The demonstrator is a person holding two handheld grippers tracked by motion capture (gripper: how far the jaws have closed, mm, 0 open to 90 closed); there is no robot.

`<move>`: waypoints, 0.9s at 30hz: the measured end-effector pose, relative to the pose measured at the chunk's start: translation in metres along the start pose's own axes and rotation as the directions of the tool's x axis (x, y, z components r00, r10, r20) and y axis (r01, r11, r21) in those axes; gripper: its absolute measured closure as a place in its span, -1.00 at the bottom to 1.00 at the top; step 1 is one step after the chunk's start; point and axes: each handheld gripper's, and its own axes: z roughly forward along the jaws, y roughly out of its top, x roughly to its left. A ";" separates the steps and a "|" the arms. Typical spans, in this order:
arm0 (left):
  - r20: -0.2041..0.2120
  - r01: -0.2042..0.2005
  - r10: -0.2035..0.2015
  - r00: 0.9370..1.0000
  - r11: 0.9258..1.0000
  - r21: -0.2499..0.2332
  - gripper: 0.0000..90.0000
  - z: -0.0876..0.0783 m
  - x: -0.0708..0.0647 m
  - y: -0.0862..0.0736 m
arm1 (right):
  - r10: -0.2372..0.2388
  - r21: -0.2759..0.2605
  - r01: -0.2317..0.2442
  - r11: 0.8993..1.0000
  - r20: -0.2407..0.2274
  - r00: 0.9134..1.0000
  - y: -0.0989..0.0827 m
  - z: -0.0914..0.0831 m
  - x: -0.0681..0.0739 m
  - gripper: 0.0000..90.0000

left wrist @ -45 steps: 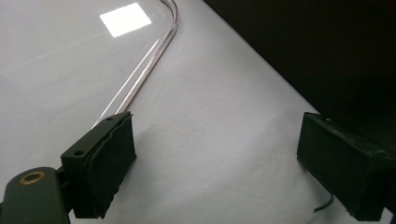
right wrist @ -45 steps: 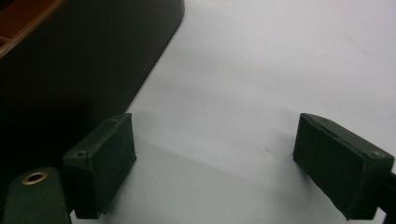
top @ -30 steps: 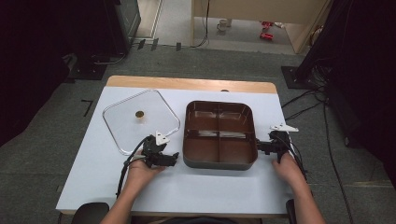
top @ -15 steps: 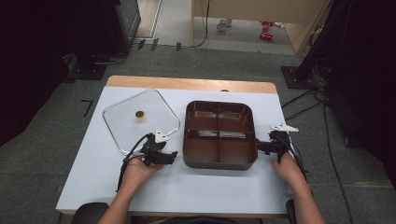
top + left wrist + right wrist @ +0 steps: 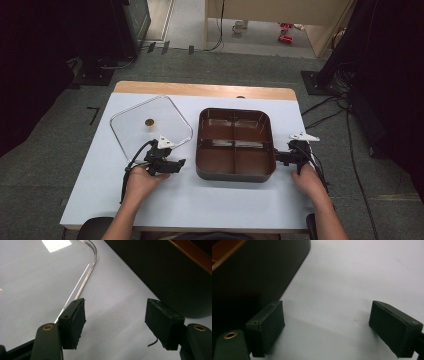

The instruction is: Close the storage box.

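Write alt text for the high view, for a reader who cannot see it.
A person's two hands hold grippers at either side of a brown four-compartment tray on a white table: the left gripper beside its left wall, the right gripper at its right wall. A clear lid lies flat left of the tray.

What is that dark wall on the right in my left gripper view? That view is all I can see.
Observer: It's the side of a brown tray. From above, it is split into four compartments.
Operator: And the glassy curve on the left?
Observer: That's the rim of a clear lid lying flat on the table beside the tray, with a small gold knob at its middle.
Operator: Is anything on the tray's far side?
Observer: Yes, the right gripper sits there, its fingers open with nothing between them.
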 end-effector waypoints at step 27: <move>-0.016 0.051 -0.051 0.999 0.999 -0.010 -0.31 -0.017 0.027 -0.001 | 0.000 0.000 0.000 1.000 0.000 1.000 0.000 0.000 0.000 -0.73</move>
